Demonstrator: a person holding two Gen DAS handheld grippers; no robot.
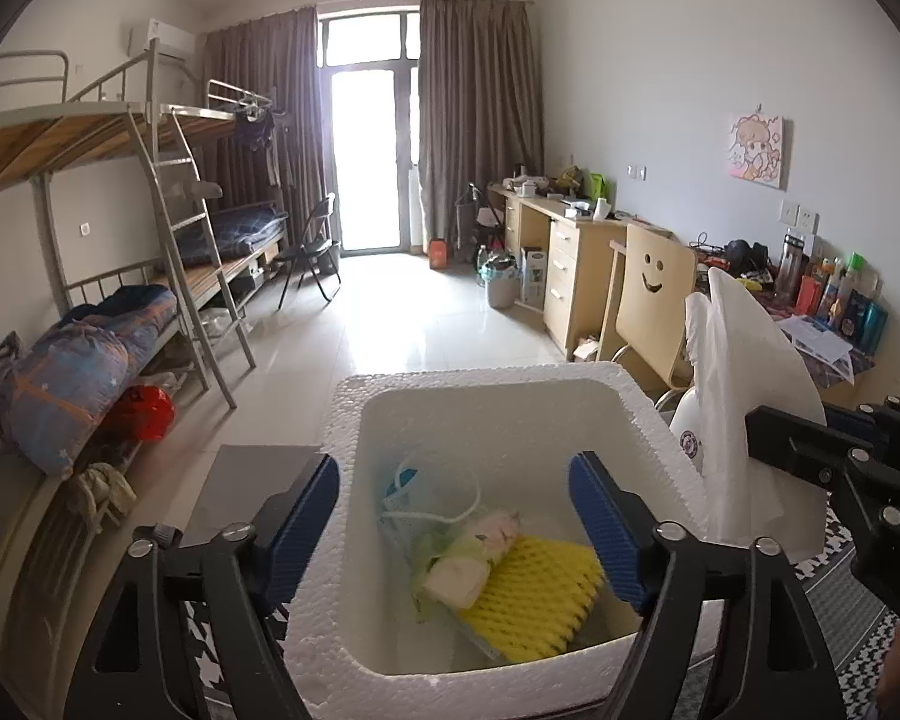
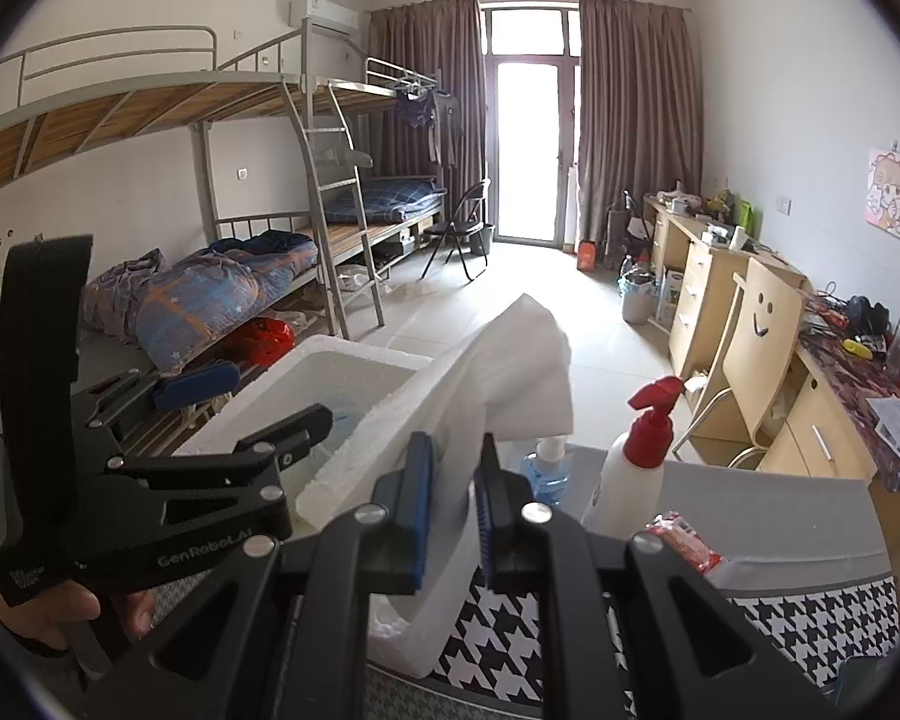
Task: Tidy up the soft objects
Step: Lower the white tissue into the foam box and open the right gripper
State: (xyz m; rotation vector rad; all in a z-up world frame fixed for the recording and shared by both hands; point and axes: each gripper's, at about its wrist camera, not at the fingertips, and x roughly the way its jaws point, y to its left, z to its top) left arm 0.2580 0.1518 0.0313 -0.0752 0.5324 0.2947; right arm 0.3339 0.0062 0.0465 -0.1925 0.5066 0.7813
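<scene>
Currently the left gripper (image 1: 456, 516) hangs over the foam box (image 1: 510, 384) with its jaws spread wide and nothing between the pads; no earlier view is available to confirm a release. Inside the box lie a yellow foam net (image 1: 540, 594), a pale plush bundle (image 1: 468, 564) and a mesh pouch (image 1: 414, 492), collected there as the soft items. The right gripper (image 2: 455, 504) is nearly closed, pinching a white foam sheet (image 2: 510, 360) that stands upright beside the box rim, probably held clear so the opening stays accessible. A spray bottle (image 2: 630, 462) stands nearby on the table.
</scene>
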